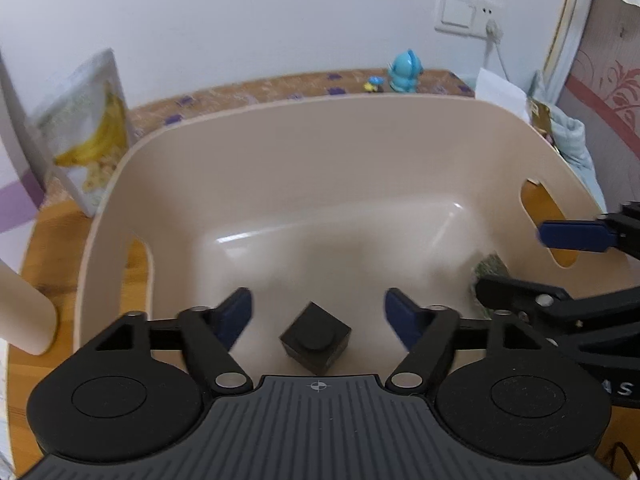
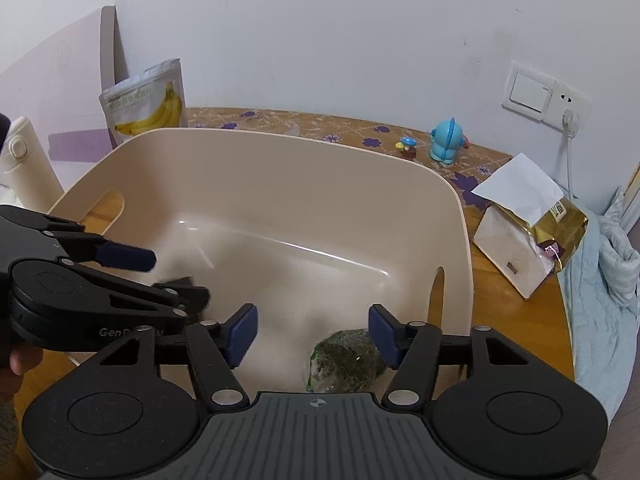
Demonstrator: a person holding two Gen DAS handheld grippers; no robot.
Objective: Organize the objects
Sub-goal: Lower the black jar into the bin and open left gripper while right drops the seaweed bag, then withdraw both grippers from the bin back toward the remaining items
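A beige plastic bin (image 1: 320, 160) with cut-out handles fills both views. In the left wrist view a small black cube (image 1: 315, 338) lies low in the bin between the blue pads of my left gripper (image 1: 318, 312). The jaws stand wide and neither pad touches the cube. In the right wrist view a green packet in clear wrap (image 2: 346, 360) sits in the bin (image 2: 280, 184) between the pads of my right gripper (image 2: 312, 328), close to the right-hand pad and well clear of the other. Each gripper shows in the other's view, the right gripper (image 1: 512, 258) and the left gripper (image 2: 180, 276), both over the bin.
A banana-print snack bag (image 2: 148, 100) leans on the wall behind the bin. A white bottle (image 2: 28, 168) stands to the left. A blue toy figure (image 2: 446, 140), a tiny mushroom figure (image 2: 408, 146), a white and gold bag (image 2: 528, 224) and a pale blue cloth (image 2: 600, 280) lie to the right.
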